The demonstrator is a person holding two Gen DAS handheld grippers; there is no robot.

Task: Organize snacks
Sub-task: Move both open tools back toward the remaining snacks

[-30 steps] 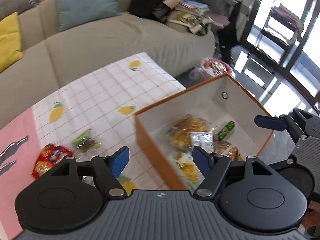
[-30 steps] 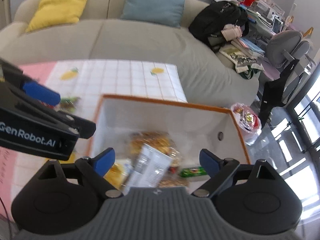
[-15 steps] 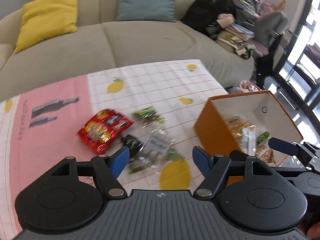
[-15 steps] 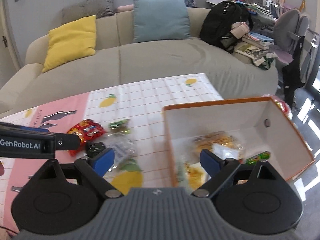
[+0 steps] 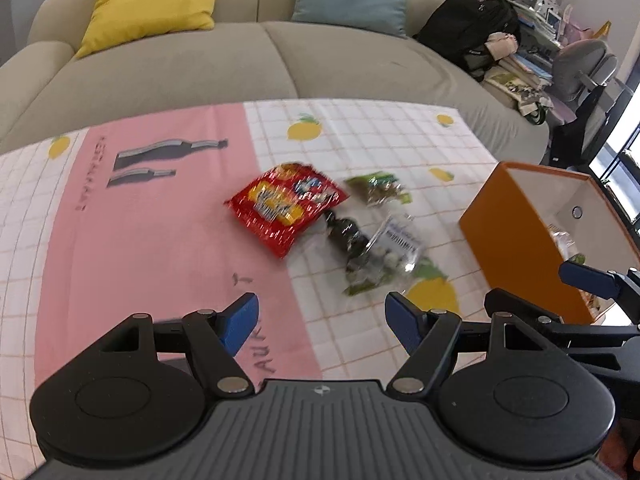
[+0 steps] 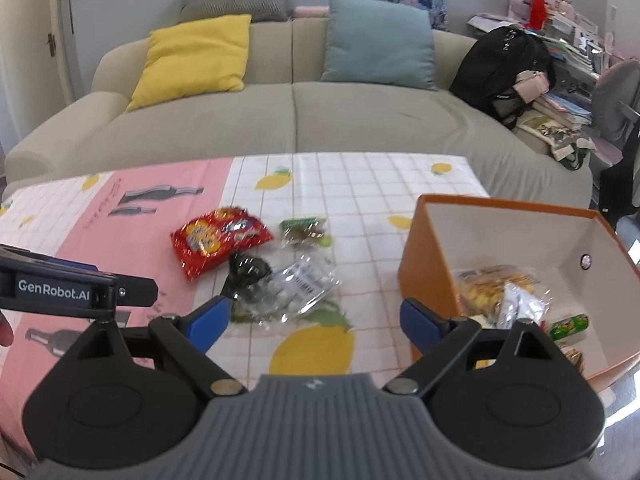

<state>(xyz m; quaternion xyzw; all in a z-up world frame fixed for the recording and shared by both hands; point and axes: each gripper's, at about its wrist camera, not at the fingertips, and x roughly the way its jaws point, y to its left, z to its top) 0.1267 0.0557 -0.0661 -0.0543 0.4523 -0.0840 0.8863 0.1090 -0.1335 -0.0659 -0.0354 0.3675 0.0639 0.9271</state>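
A beige sofa (image 6: 320, 120) with a yellow and a blue cushion runs behind the low table (image 6: 360, 184), which wears a cloth that is pink toward its left side and white-checked with lemons toward its right. I have the orange box (image 6: 424, 264) standing at the table's right edge, open side up, so packets can drop straight in; several already lie inside, among them a yellow bag (image 6: 492, 288). Four snacks are not yet sorted and sit bunched near the middle of the cloth, close to the box: a red bag (image 5: 284, 204), a green packet (image 5: 380, 188) just beside it, a dark packet (image 5: 344, 232) and a clear packet (image 5: 392, 248) overlapping it. My left gripper (image 5: 320, 320) hangs over the pink part with its jaws spread and empty, aimed toward the pile. My right gripper (image 6: 312, 316) is likewise spread wide with nothing between its blue pads, over the near edge beside the box. I judge the clear packet the nearest pick.
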